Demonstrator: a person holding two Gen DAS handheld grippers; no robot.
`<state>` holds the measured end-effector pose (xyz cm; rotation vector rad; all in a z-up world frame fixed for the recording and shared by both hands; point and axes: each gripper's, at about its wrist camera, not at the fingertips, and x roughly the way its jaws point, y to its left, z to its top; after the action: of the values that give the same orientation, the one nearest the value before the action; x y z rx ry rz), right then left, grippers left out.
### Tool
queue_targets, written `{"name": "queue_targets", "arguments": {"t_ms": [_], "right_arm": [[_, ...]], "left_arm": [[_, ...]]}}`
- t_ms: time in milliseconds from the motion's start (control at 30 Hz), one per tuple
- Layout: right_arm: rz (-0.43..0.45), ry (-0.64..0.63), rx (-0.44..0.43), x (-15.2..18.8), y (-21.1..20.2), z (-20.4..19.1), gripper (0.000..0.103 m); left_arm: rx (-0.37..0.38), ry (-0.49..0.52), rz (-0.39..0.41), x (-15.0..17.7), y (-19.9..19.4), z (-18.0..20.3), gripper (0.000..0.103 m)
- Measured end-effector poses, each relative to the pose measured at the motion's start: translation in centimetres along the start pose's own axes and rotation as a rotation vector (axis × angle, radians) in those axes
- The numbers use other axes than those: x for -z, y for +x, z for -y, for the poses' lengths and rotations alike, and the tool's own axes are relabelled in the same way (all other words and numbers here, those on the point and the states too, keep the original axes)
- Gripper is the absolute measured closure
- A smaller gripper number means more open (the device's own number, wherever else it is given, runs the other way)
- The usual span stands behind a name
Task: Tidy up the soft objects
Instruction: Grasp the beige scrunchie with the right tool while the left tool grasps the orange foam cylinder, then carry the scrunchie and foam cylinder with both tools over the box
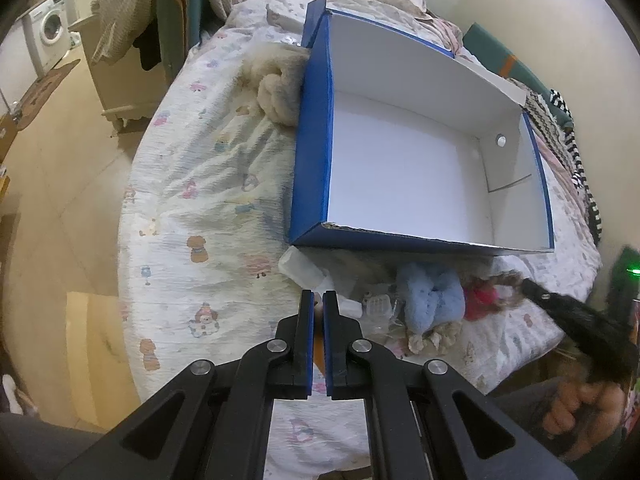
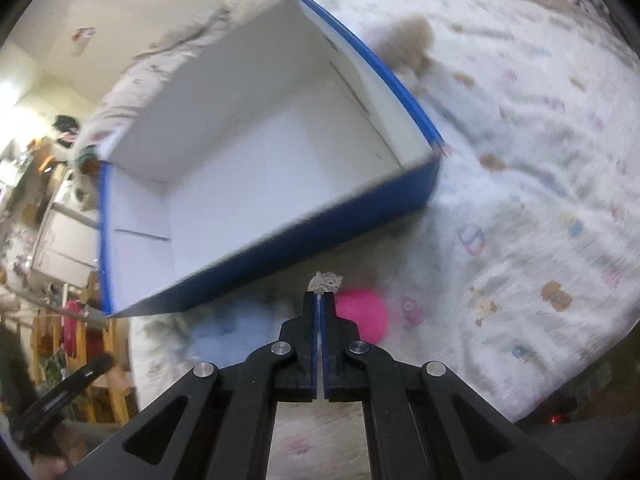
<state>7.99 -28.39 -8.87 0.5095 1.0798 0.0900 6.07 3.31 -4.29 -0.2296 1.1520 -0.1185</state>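
An open blue box with a bare white inside lies on the bed. Close below its near wall lie a light blue fluffy piece and a red-pink soft item. A beige fluffy piece rests against the box's left wall. My left gripper is shut with nothing in it and hangs over the sheet near the box's front corner. My right gripper is shut on a small cream knitted piece that pokes out past its tips, beside the pink item. In the left wrist view the right gripper is blurred.
The bed has a white sheet printed with cartoon figures, and its rounded edge drops to the floor at left. A clear plastic bag lies by the box corner. A striped cloth and pillows lie beyond the box. A hand holds the right gripper.
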Motion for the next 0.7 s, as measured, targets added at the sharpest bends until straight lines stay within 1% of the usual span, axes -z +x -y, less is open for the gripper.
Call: {"name": "queue_targets", "arguments": {"t_ms": [100,333,467,700], "right_arm": [[0.028,-0.049,-0.046,-0.1,-2.5,-1.4,0.1],[0.041,-0.081,-0.104,-0.1,-5.4,-0.8,0.1],[0.053,-0.105,-0.129,-1.0,-5.8,-1.6,0.1],[0.107,-0.172,-0.146,-4.1,-6.7,-4.0,0.1]], "left_arm": [[-0.013,0.011,0.012,0.1,-0.2,0.2,0.099],[-0.051,0.058,0.052,0.3,-1.2,1.7,0.099],[-0.054,0.082,0.089,-0.9,-2.7,3.0,0.099],[-0.052,0.122,0.107,-4.2,-3.9,5.2,0.099]]}}
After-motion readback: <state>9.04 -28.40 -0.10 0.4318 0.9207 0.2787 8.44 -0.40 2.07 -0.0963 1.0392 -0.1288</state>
